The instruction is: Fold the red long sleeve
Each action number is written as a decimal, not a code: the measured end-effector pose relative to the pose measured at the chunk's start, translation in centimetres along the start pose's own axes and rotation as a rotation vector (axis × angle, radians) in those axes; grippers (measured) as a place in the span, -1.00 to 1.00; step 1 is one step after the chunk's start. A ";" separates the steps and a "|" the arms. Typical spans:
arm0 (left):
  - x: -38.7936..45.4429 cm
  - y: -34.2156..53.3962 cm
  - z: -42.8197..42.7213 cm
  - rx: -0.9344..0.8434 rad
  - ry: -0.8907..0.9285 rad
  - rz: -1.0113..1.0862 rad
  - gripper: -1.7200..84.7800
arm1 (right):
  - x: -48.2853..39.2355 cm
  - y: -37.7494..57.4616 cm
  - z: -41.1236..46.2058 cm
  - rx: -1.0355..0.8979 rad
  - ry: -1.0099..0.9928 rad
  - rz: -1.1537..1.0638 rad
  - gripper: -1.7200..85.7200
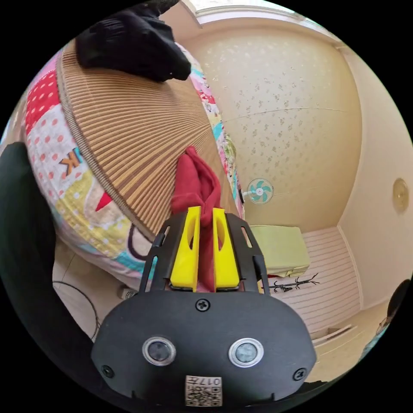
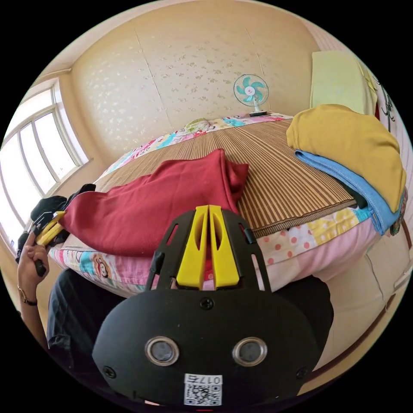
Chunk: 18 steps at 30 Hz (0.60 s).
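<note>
— gripping what, are we?
— our left claw (image 1: 205,215) pinches the red shirt (image 1: 195,183) tight. our right claw (image 2: 208,215) is closed on its near edge too.
— where's it lying?
— across the mat (image 2: 279,180) on the bed (image 2: 301,241).

R gripper (image 2: 208,211) closed on red long sleeve (image 2: 150,206), on mat (image 2: 279,172)

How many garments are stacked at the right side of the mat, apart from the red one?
2: a yellow garment on top, a blue garment under it, at the bamboo mat edge. More may lie hidden beneath. The red long sleeve lies beside them.
</note>
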<state>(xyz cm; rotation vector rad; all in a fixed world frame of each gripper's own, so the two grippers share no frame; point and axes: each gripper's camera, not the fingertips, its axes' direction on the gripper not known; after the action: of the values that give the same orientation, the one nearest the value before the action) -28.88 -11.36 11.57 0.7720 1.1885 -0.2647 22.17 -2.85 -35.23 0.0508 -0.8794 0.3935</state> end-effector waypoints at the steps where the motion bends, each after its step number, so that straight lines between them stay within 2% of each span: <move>1: 3.3 0.3 1.9 -0.022 0.049 0.086 -0.84 | 0.2 -0.4 -0.3 -0.001 -0.004 0.002 -0.95; 5: 11.7 5.0 10.1 -0.211 0.172 0.253 -0.84 | 0.1 -1.2 -1.7 0.013 0.029 -0.026 -0.95; 7: 16.0 11.4 14.8 -0.365 0.226 0.410 -0.84 | 0.4 -1.7 -2.4 0.013 0.032 -0.039 -0.95; 11: 18.3 20.3 18.4 -0.556 0.219 0.608 -0.82 | 2.8 -3.7 -5.6 -0.006 -0.051 0.022 -0.93; 14: 16.5 23.0 16.4 -0.495 0.158 0.671 -0.77 | 6.6 -5.1 -10.1 -0.015 -0.124 0.217 -0.90; 15: 15.3 22.9 14.7 -0.421 0.116 0.682 -0.76 | 7.6 -5.1 -11.1 -0.009 -0.133 0.275 -0.88; 18: 11.3 21.5 10.9 -0.241 -0.083 0.623 -0.73 | 12.6 -4.1 -15.4 0.046 -0.340 0.494 -0.79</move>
<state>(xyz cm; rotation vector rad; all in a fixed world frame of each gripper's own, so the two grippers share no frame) -4.43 -0.79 11.64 0.8681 0.8317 0.3534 42.19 0.41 -35.08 -0.0612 -1.2204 0.8854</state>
